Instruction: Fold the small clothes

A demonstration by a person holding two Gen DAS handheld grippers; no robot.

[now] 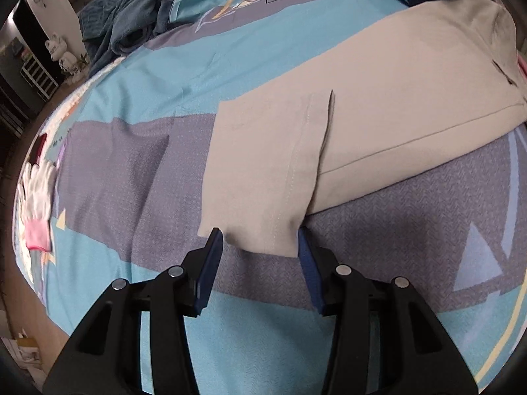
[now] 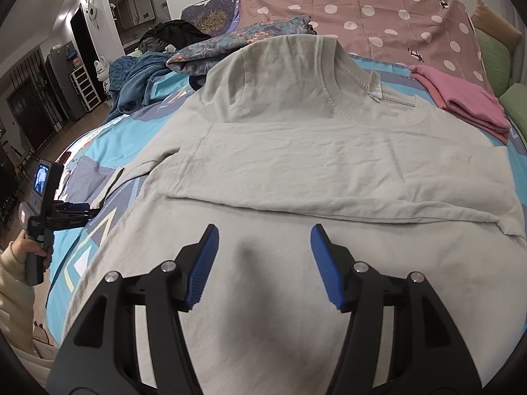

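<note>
A pale grey T-shirt [image 2: 296, 164] lies spread on the bed [image 2: 98, 138], over a sheet printed in turquoise and grey-violet blocks; one sleeve is folded in across the chest, and the collar with its white label [image 2: 374, 86] points away from the right wrist camera. The fisheye bends the shirt's far edges, and its near hem is hidden under the black frame of the right gripper [image 2: 265, 253], whose blue fingers [image 2: 204, 263] stand wide apart above the cloth, released and holding nothing. Whether they touch the fabric cannot be told; only a soft shadow lies between them. In the left wrist view the left gripper [image 1: 260, 247] is likewise spread open, its fingers [image 1: 210, 263] straddling the hemmed end of the sleeve [image 1: 263, 171], with the cloth edge reaching just between the tips but not pinched. The right-hand tip is partly covered by the sleeve's corner, so contact there is unclear. The same gripper shows at the left edge of the right view, small and dark, held by a hand [image 2: 29, 247] cut off by the frame. A folded pink garment [image 2: 461, 102] sits beside the shirt's shoulder near a spotted mauve cover [image 2: 362, 10]. A rumpled dark blue blanket [image 1: 131, 16] lies at the far side of the bed, and a white and pink glove [image 1: 36, 194] rests near the mattress edge, badly stretched by the lens.
</note>
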